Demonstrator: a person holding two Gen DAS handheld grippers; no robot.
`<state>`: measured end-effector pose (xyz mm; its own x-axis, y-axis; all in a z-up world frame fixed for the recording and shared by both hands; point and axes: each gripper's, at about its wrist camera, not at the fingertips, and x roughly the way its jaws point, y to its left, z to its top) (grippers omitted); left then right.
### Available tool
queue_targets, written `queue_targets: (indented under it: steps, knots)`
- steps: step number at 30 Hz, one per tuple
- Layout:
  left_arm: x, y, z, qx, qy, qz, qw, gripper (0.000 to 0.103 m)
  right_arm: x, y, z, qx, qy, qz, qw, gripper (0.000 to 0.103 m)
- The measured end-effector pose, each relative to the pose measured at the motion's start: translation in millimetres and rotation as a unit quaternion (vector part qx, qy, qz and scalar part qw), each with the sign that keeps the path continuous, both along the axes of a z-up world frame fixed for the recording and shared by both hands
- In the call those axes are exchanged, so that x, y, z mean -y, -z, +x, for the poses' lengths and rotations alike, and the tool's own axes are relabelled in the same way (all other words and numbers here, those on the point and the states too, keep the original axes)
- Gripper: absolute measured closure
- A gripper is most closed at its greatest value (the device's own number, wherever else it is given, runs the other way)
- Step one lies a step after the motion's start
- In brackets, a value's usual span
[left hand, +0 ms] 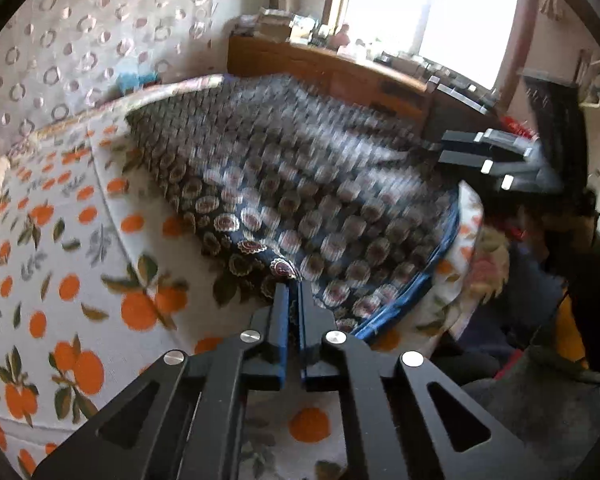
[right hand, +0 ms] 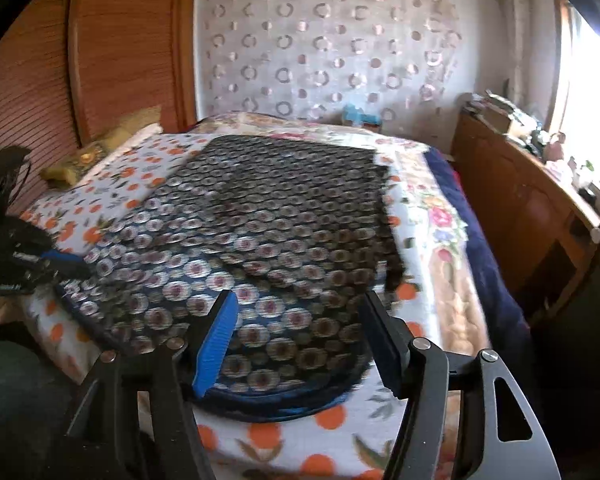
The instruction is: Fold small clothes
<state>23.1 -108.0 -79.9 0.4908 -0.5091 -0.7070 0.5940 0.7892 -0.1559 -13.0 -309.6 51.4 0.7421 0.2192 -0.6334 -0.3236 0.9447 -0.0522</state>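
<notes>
A dark blue garment with a round floral print [left hand: 300, 184] lies spread on the bed, blurred by motion; it also shows in the right wrist view [right hand: 268, 232]. My left gripper [left hand: 294, 292] is shut on the garment's near corner, low over the sheet. My right gripper [right hand: 296, 312] is open, its blue-padded fingers [right hand: 216, 340] hovering over the garment's near hem and holding nothing. It shows at the far right of the left wrist view [left hand: 460, 148]. The left gripper shows at the left edge of the right wrist view [right hand: 66, 264].
The bed has a white sheet with oranges [left hand: 60, 240] and a flowered blanket [right hand: 440, 220]. A wooden headboard [right hand: 120, 48] stands at the left. A wooden sideboard with clutter [right hand: 540, 200] runs under the bright window at the right. A patterned curtain [right hand: 332, 48] hangs behind.
</notes>
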Motion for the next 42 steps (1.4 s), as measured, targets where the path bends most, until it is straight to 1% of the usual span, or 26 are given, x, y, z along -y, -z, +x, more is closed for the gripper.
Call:
queue_targets:
  steps: [4, 7, 10, 18, 20, 22, 25, 28, 31, 33, 35, 36, 37, 38, 40, 42]
  knots:
    - [1, -30, 3, 0.033, -0.003, -0.025, 0.9991, 0.099, -14, 3, -3, -0.013, -0.025, 0.009, 1.000, 0.037]
    - [4, -52, 11, 0.056, -0.003, -0.037, 0.9977, 0.099, -22, 3, -7, -0.016, -0.038, 0.017, 0.999, 0.037]
    - [5, -60, 18, 0.072, -0.012, -0.038, 0.9966, 0.099, -25, 2, -6, -0.021, -0.049, 0.031, 0.998, 0.037]
    - [4, -61, 52, 0.066, -0.038, -0.045, 0.9961, 0.099, -30, -7, -23, -0.011, -0.062, 0.034, 0.997, 0.037]
    - [3, -61, 55, 0.067, -0.044, -0.047, 0.9957, 0.099, -32, -4, -25, -0.011, -0.062, 0.029, 0.998, 0.037]
    - [2, -63, 60, 0.070, -0.049, -0.046, 0.9953, 0.099, -34, 2, -23, -0.019, -0.061, 0.021, 0.998, 0.037]
    - [0, -62, 69, 0.068, -0.057, -0.050, 0.9949, 0.099, -35, 10, -17, -0.027, -0.055, 0.005, 0.998, 0.037]
    - [-3, -60, 74, 0.066, -0.061, -0.050, 0.9946, 0.099, -30, 16, -5, -0.025, -0.038, -0.013, 0.999, 0.037]
    - [-7, -59, 77, 0.064, -0.067, -0.053, 0.9943, 0.099, -22, 15, 9, -0.016, -0.022, -0.029, 0.999, 0.037]
    - [-9, -59, 81, 0.063, -0.067, -0.052, 0.9944, 0.099, -15, 11, 19, -0.011, -0.015, -0.028, 0.999, 0.037]
    - [-9, -61, 87, 0.065, -0.066, -0.048, 0.9945, 0.099, -13, 7, 26, -0.004, -0.018, -0.028, 0.999, 0.049]
    - [-9, -61, 91, 0.066, -0.066, -0.046, 0.9946, 0.099, -14, 5, 31, -0.002, -0.020, -0.034, 0.999, 0.066]
    - [-9, -62, 95, 0.066, -0.067, -0.045, 0.9946, 0.099, -15, 4, 34, -0.001, -0.021, -0.040, 0.999, 0.086]
    - [-10, -62, 99, 0.066, -0.068, -0.045, 0.9945, 0.099, -17, 3, 38, -0.001, -0.023, -0.044, 0.999, 0.091]
    - [-11, -63, 107, 0.068, -0.074, -0.041, 0.9941, 0.099, -20, -3, 44, 0.009, -0.027, -0.043, 0.999, 0.097]
    - [-14, -65, 113, 0.071, -0.082, -0.037, 0.9934, 0.099, -23, -13, 52, 0.024, -0.027, -0.037, 0.999, 0.097]
